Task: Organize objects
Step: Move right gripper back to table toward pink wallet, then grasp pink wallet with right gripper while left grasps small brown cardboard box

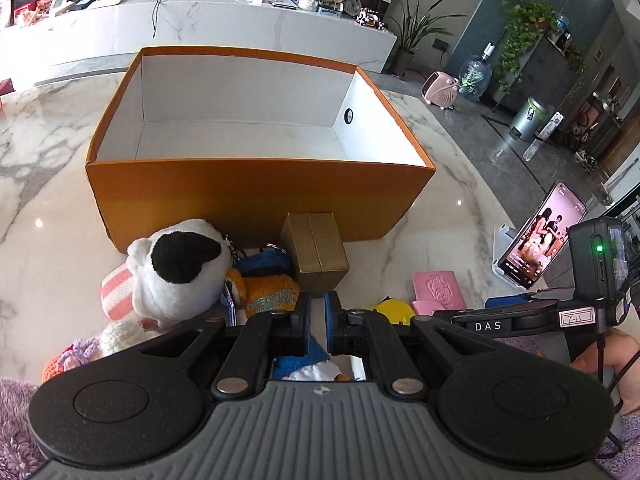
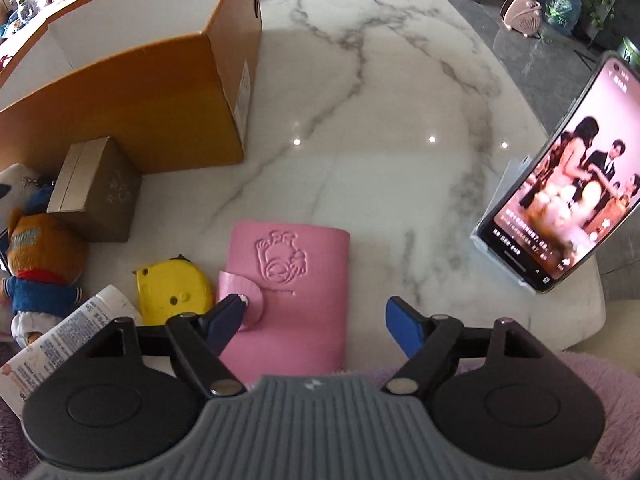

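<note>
An empty orange box with a white inside stands on the marble table. In front of it lie a white plush dog, a toy bear, a small brown box, a yellow tape measure and a pink wallet. My left gripper is shut with nothing in it, just above the pile near the brown box. My right gripper is open wide over the near end of the pink wallet. Its left finger overlaps the wallet's snap tab, and I cannot tell whether it touches.
A phone playing video leans on a stand at the table's right edge. A white printed tube lies beside the tape measure. A purple fluffy mat covers the near edge. Crocheted toys sit at the left.
</note>
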